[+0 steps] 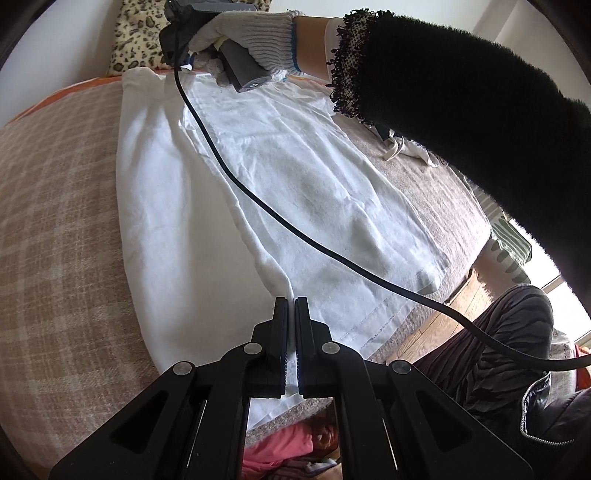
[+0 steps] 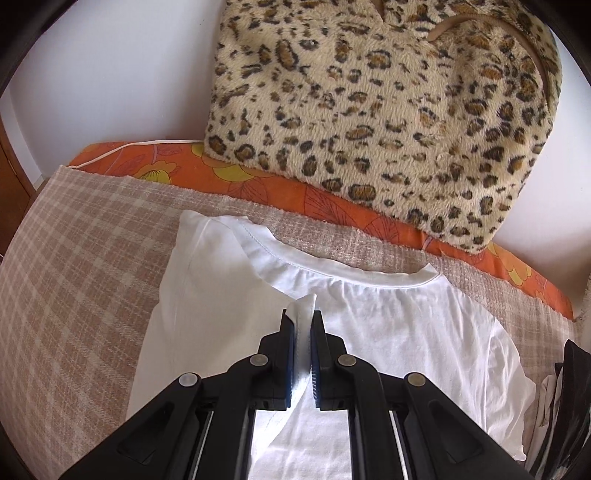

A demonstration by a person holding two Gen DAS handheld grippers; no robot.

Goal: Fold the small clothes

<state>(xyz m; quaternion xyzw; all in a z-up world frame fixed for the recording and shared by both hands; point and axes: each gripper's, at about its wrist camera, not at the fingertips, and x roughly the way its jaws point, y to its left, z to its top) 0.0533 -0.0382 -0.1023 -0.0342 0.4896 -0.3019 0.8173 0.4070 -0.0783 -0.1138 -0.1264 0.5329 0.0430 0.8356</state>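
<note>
A white t-shirt point(image 1: 295, 177) lies spread on a beige plaid bed cover point(image 1: 55, 206), one long side lifted into a fold. My left gripper point(image 1: 291, 301) is shut on the shirt's folded edge near the hem. In the right wrist view the same white t-shirt point(image 2: 406, 332) shows its neckline toward the far edge. My right gripper point(image 2: 302, 315) is shut on a pinch of the shirt's cloth just below the collar. The left wrist view also shows the right gripper's body point(image 1: 207, 22) at the shirt's far end, in a person's gloved hand point(image 1: 251, 33).
A leopard-print plush garment point(image 2: 388, 110) rests against the white wall on an orange floral sheet point(image 2: 258, 184). A black cable point(image 1: 258, 206) trails across the shirt. A black fuzzy sleeve point(image 1: 461, 103) crosses the right. More small clothes point(image 1: 410, 147) lie at the cover's right; pink cloth point(image 1: 280, 450) sits below the bed edge.
</note>
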